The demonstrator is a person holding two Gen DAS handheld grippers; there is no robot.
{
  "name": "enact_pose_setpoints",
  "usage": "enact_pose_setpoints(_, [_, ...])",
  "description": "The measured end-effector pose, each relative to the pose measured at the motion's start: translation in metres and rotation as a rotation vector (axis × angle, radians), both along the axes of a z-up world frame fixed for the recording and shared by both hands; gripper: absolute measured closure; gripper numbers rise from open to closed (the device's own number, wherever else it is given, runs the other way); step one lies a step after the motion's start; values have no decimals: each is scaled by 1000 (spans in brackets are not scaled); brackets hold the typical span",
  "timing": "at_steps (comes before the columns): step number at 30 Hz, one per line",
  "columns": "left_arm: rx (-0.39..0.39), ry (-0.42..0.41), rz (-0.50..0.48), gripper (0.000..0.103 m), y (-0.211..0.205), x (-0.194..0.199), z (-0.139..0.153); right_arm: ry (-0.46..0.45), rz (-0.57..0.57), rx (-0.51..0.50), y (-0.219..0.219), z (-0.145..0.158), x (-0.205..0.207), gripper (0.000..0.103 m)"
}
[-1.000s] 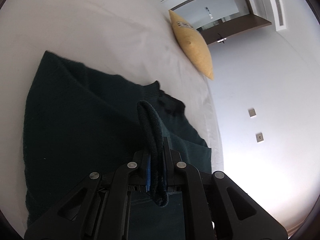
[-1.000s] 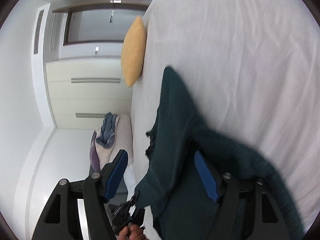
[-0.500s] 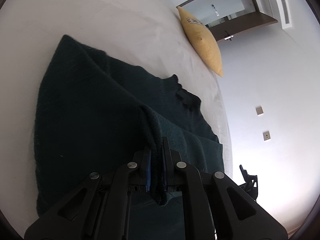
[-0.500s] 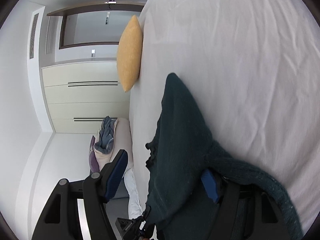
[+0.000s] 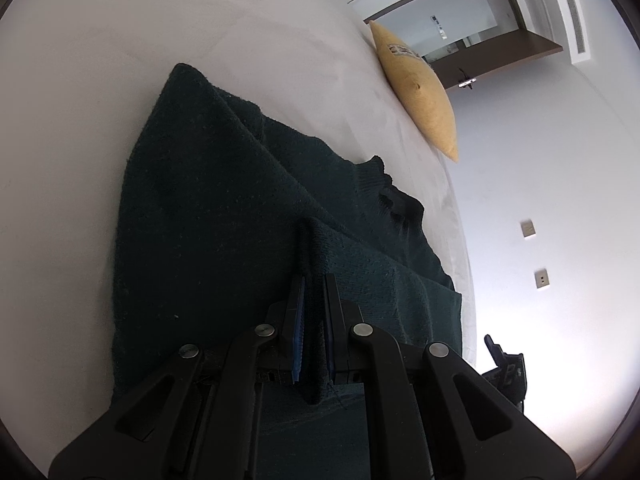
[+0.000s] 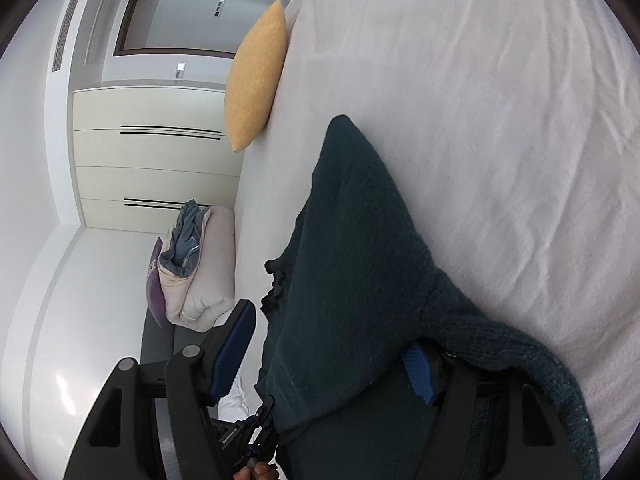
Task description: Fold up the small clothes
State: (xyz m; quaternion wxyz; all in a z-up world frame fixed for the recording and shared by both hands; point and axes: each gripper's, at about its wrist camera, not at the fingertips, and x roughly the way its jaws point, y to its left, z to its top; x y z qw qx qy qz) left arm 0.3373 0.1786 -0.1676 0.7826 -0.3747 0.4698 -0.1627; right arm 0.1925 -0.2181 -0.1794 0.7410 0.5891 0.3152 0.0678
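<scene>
A dark green knit sweater (image 5: 224, 224) lies on the white bed (image 5: 120, 60). My left gripper (image 5: 314, 320) is shut on a pinched ridge of the sweater, which stands up between its blue pads. In the right wrist view the sweater (image 6: 352, 280) fills the lower middle and drapes over my right gripper (image 6: 332, 352). Its jaws are wide apart, with one blue pad (image 6: 236, 344) bare at the left and the other (image 6: 420, 372) partly under the knit.
A yellow cushion (image 5: 420, 88) stands at the bed's edge, also in the right wrist view (image 6: 256, 76). A bundle of bedding and clothes (image 6: 192, 264) lies on a seat beside the bed. White wardrobe doors (image 6: 152, 152) stand behind. Wall sockets (image 5: 528, 228) are on the wall.
The left gripper has carried its pinched fold forward and lower over the sweater, which now lies flatter and fills more of the view. The right gripper stays open as fabric slides over its right finger.
</scene>
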Motion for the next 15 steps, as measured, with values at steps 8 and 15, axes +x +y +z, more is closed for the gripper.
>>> enact_pose_setpoints(8, [2, -7, 2, 96, 0, -4, 1, -39, -4, 144, -9, 7, -34, 20])
enact_pose_setpoints(15, [21, -14, 4, 96, -3, -5, 5, -23, -29, 71, -13, 27, -63, 17])
